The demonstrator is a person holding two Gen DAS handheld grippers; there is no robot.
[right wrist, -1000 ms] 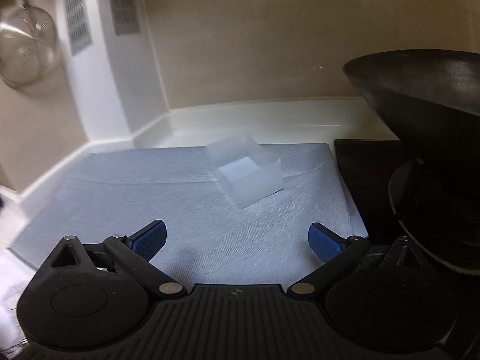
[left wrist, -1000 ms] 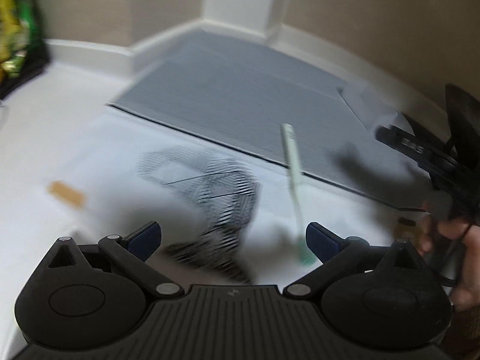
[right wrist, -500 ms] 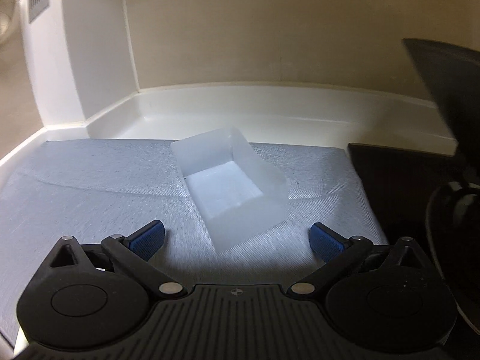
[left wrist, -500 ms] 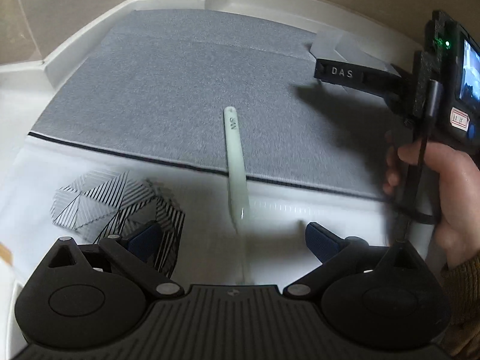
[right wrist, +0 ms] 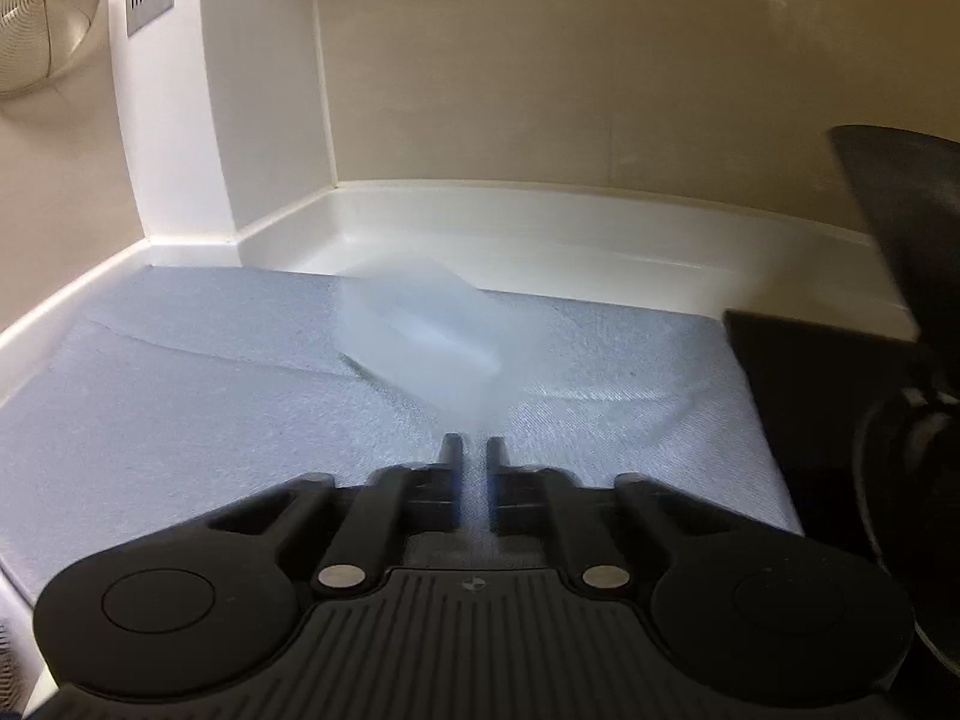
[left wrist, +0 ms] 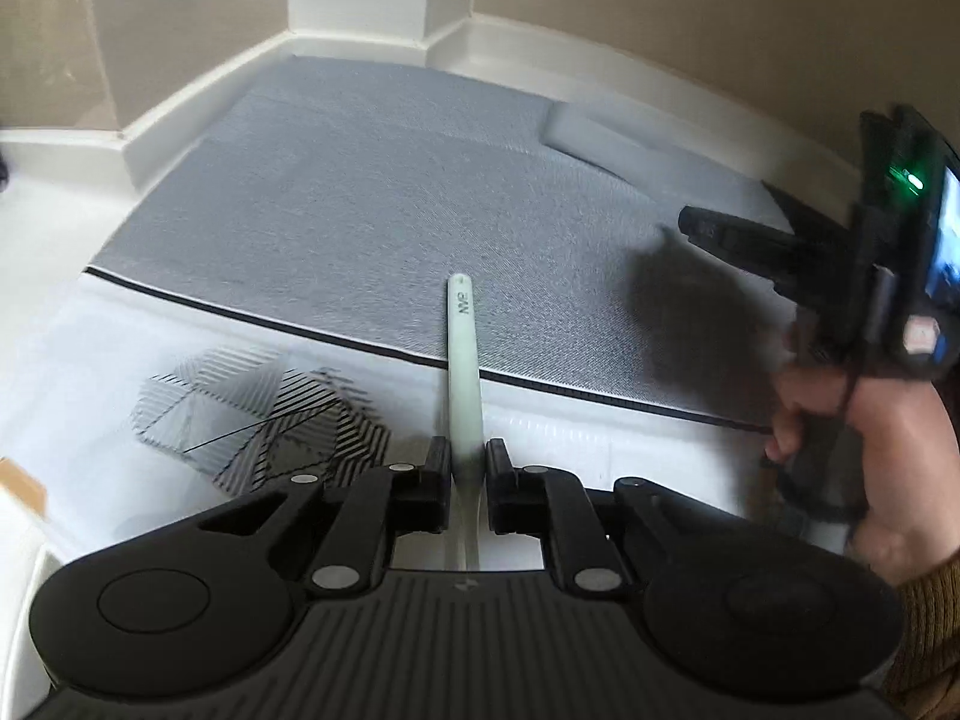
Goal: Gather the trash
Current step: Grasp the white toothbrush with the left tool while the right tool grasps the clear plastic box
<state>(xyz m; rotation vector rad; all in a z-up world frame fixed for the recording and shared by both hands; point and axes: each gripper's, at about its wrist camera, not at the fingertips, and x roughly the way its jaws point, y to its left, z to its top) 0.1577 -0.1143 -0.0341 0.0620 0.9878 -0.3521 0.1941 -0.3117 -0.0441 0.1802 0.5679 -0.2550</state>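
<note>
A pale green stick (left wrist: 463,348) lies half on the grey mat (left wrist: 360,180) and half on the white counter. My left gripper (left wrist: 467,456) is closing, its pads pressing on the stick's near end. A crumpled black-and-white striped wrapper (left wrist: 258,414) lies just left of it. In the right wrist view, a clear plastic box (right wrist: 420,336) sits tilted and blurred on the mat (right wrist: 180,390). My right gripper (right wrist: 474,447) is shut with the box's near corner pinched between its fingertips. From the left wrist view I see the right gripper (left wrist: 690,227) held in a hand (left wrist: 870,438).
A small brown scrap (left wrist: 21,483) lies at the counter's left edge. White raised kerbs and beige walls close in the mat's far sides. A black pan (right wrist: 900,210) over a black hob (right wrist: 792,372) stands to the right. A wire strainer (right wrist: 36,18) hangs top left.
Both grippers went from wide open to shut. The left one closed on the green stick's near end, and the right one moved up to the clear box and closed on its corner.
</note>
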